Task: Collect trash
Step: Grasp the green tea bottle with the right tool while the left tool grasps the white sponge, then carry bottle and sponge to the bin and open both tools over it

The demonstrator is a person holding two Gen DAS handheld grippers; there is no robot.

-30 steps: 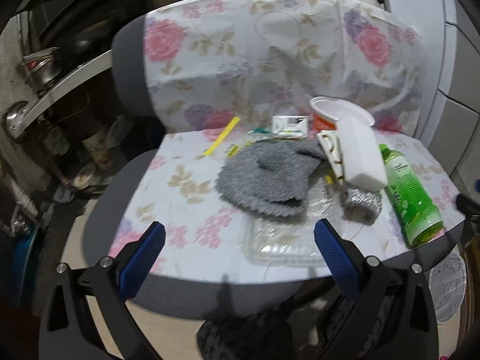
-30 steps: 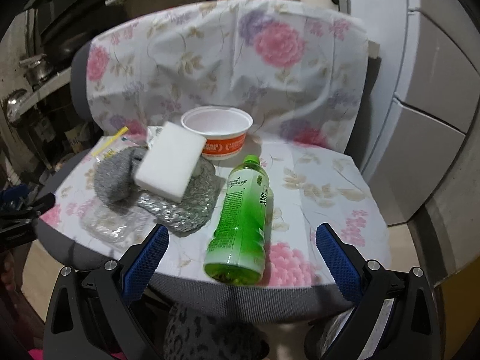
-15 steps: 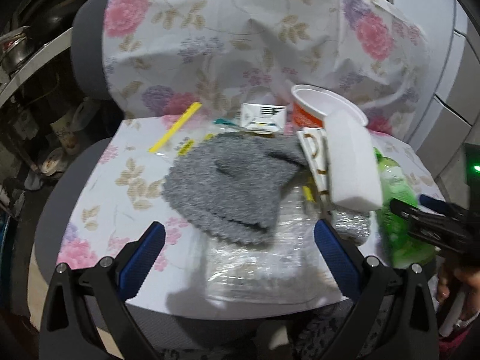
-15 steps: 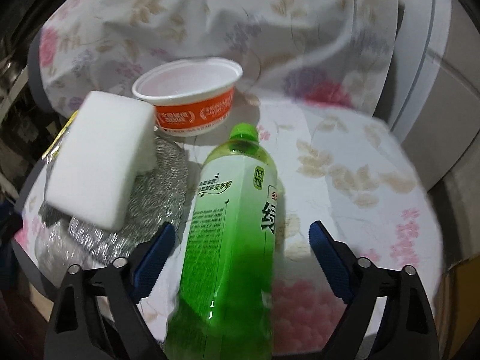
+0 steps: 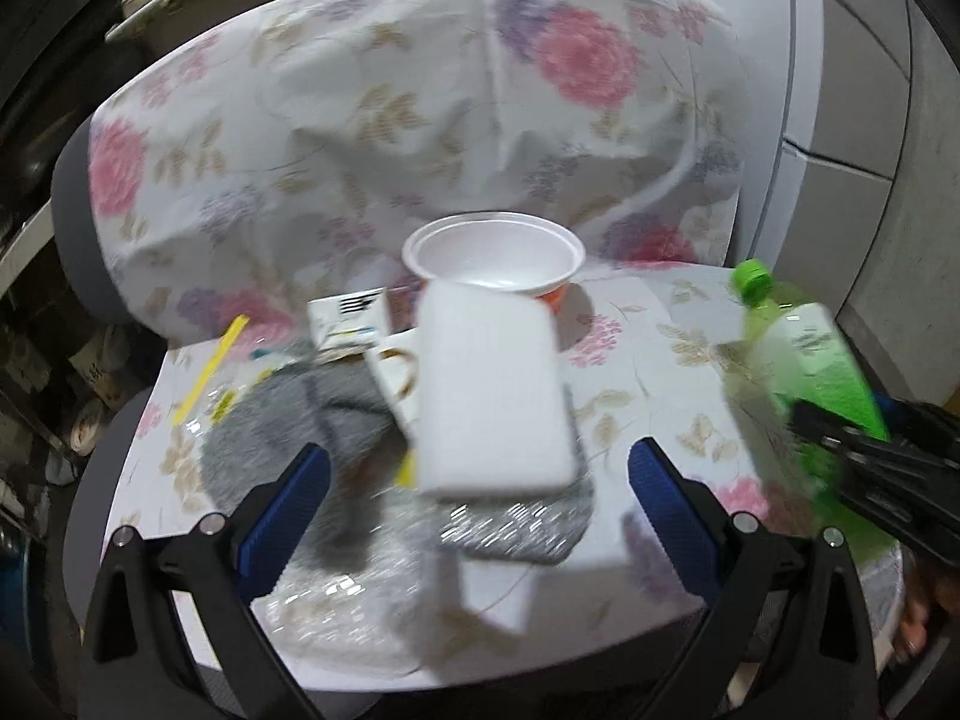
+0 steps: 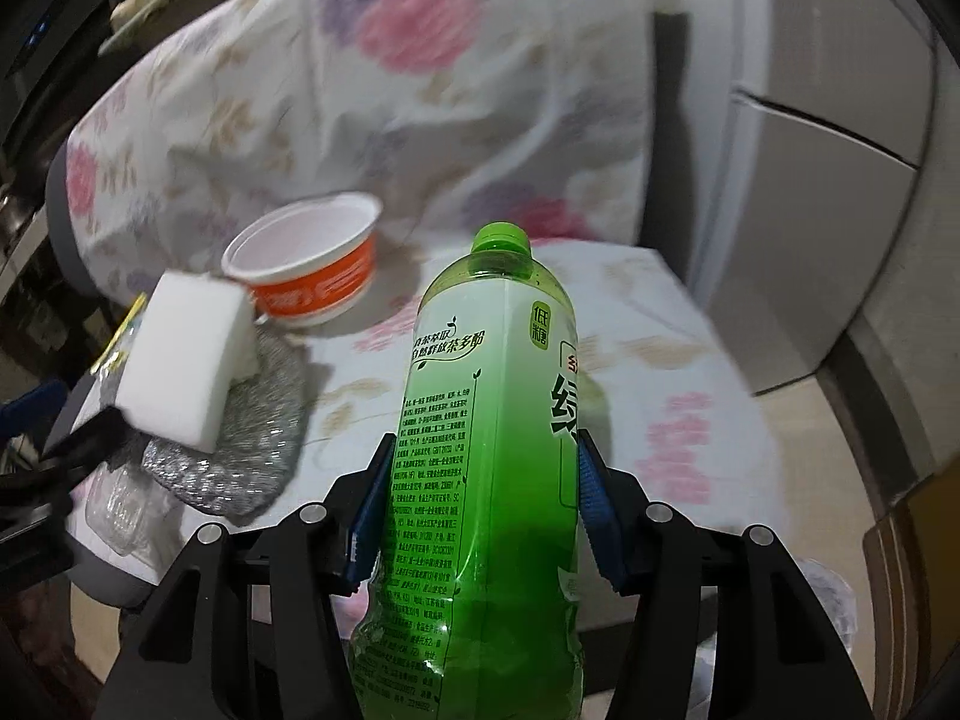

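Note:
My right gripper point(image 6: 480, 498) is shut on a green plastic bottle point(image 6: 486, 432) and holds it raised above the chair seat; the bottle also shows at the right edge of the left wrist view point(image 5: 810, 354). My left gripper point(image 5: 480, 486) is open and empty, its jaws on either side of a white sponge block point(image 5: 489, 396) that lies on a steel scourer point(image 5: 516, 531). Behind them stands a white and orange paper bowl point(image 5: 492, 255), also in the right wrist view point(image 6: 303, 264). A grey knitted cloth point(image 5: 300, 420) lies left of the sponge.
All lies on a chair seat with a floral cover point(image 5: 660, 360). A clear plastic tray point(image 5: 336, 600) lies at the front edge. A small white carton point(image 5: 345, 315) and a yellow strip point(image 5: 210, 360) lie at the back left. Grey cabinets point(image 6: 840, 210) stand at the right.
My right gripper has closed on the green bottle and lifted it off the seat. My left gripper has moved right and closer, from the grey cloth to the white sponge.

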